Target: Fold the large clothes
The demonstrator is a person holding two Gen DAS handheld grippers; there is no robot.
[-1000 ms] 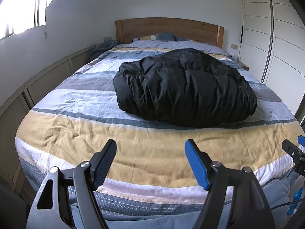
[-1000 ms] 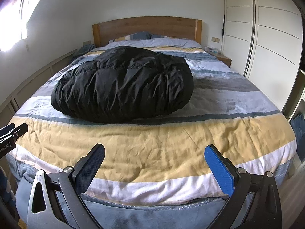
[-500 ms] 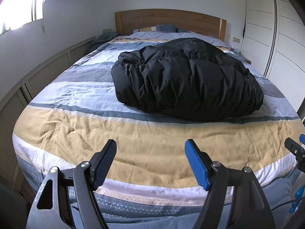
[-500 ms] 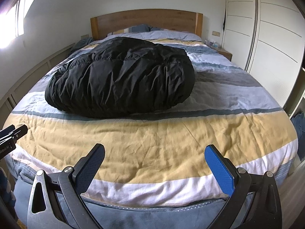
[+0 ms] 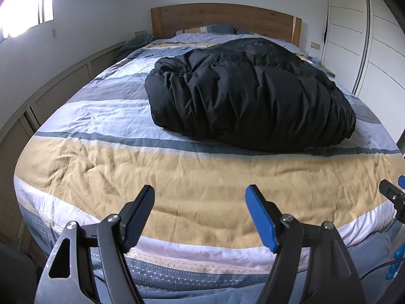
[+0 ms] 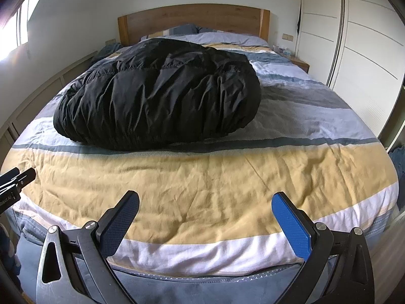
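Left gripper (image 5: 200,197): jaws spread wide, nothing between them; it hangs over the yellow band at the foot of the bed (image 5: 76,167), well short of the garment; one dark pad, one blue pad.

Black puffer jacket (image 5: 253,101): lies bunched in a rounded heap across the middle of the bed, on the grey and white stripes, near edge just beyond the dark blue stripe; in the right wrist view the same heap (image 6: 159,96) sits left of centre.

Handling (judgement): quilted and down-filled by the look, so light for its bulk, soft, springy; shell looks slick and faintly glossy, so a shallow pinch may slip; a fold will likely puff back up unless pressed flat. Best hold: a seamed or gathered edge, e.g. the elasticated-looking rim along the near underside, taken deep between the pads; one gripper per end to spread it before folding.

Right gripper (image 6: 205,200): jaws likewise wide apart and empty, over the yellow band near the foot, apart from the jacket.

Not resolved: sleeves, collar, hood and zip cannot be made out; cannot tell which side faces up or which end is the hem; far side of the heap is hidden by its own bulk; the headboard (image 6: 192,20) and pillows behind are partly blocked; fisheye bends the bed edges; only a tip of each gripper shows in the other's view.
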